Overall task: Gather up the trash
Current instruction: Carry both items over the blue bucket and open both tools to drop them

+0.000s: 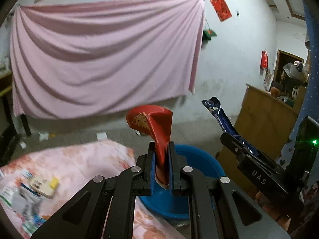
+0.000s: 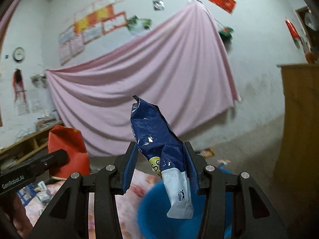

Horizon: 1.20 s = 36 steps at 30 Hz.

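My left gripper (image 1: 161, 149) is shut on a red wrapper (image 1: 157, 123), which it holds upright above a blue basin (image 1: 201, 159). My right gripper (image 2: 161, 155) holds a blue and white snack bag (image 2: 159, 145) between its fingers, above the same blue basin (image 2: 151, 211). The right gripper with its bag (image 1: 221, 117) shows at the right of the left wrist view. The left gripper with the red wrapper (image 2: 67, 149) shows at the left of the right wrist view.
A pink floral cloth (image 1: 79, 163) covers the surface, with several packets and boxes (image 1: 41, 185) on it at the left. A pink sheet (image 1: 99, 59) hangs on the far wall. A wooden cabinet (image 1: 265, 119) stands at the right. Scraps lie on the floor (image 1: 101, 135).
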### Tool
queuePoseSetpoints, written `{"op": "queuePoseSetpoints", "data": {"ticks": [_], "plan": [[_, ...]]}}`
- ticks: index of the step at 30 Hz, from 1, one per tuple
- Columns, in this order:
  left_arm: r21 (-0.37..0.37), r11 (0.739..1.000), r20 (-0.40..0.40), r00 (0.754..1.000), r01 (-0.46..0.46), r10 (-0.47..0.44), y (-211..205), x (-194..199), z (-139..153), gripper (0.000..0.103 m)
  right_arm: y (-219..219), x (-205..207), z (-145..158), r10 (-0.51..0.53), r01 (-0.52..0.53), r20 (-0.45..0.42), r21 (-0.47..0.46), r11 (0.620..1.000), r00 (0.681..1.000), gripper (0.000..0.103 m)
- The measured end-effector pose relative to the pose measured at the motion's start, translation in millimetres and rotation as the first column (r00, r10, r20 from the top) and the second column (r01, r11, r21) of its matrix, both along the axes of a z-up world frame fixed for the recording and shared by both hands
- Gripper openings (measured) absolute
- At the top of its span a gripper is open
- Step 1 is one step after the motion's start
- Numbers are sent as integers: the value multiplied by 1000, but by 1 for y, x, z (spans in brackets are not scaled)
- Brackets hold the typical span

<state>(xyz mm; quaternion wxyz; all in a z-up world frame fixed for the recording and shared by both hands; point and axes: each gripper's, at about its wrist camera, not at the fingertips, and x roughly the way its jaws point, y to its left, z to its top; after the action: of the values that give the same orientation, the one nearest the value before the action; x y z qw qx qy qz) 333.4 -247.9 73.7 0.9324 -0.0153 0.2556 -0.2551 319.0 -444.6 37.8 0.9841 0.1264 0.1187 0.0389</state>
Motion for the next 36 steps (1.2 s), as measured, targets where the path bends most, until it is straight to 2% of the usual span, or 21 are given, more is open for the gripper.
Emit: {"op": "queuePoseSetpoints", "data": {"ticks": [4,11,14,16,23,26,31,33,36], "plan": [[-11,1000,-112,993,26,-27,-8,16,-17,9,-14,9,-16,-24,25,-94,16,1000,995,44],[-11,1000,-204,979,23,-25,-15,36,-28,11,-33,18,-37,-11,25,-217,61,998,976,46],[-14,1000,-225,974,11,-14,-12,39,-32,23,-33,21,-43,-4,23,-252,73,997,968,46],[-29,1000,-226,974,-2,-5,-8,39,-32,26,-35,23,-46,1,22,-267,81,996,964,46],[-41,997,-167,984,-65,58,14,25,-22,26,-31,20,-40,2,16,-257,70,997,966,47],[-40,994,-107,989,-103,99,29,14,-15,35,-24,18,-34,7,5,-227,50,999,974,48],[-41,984,-16,985,-174,174,60,-4,-3,38,-3,8,-22,31,-32,-143,-3,999,989,53],[-44,979,14,979,-201,202,72,-11,-1,48,7,3,-16,47,-50,-106,-28,998,993,55],[-68,964,63,963,-257,261,95,-25,4,59,20,-4,-8,74,-77,-53,-47,996,996,68]]}}
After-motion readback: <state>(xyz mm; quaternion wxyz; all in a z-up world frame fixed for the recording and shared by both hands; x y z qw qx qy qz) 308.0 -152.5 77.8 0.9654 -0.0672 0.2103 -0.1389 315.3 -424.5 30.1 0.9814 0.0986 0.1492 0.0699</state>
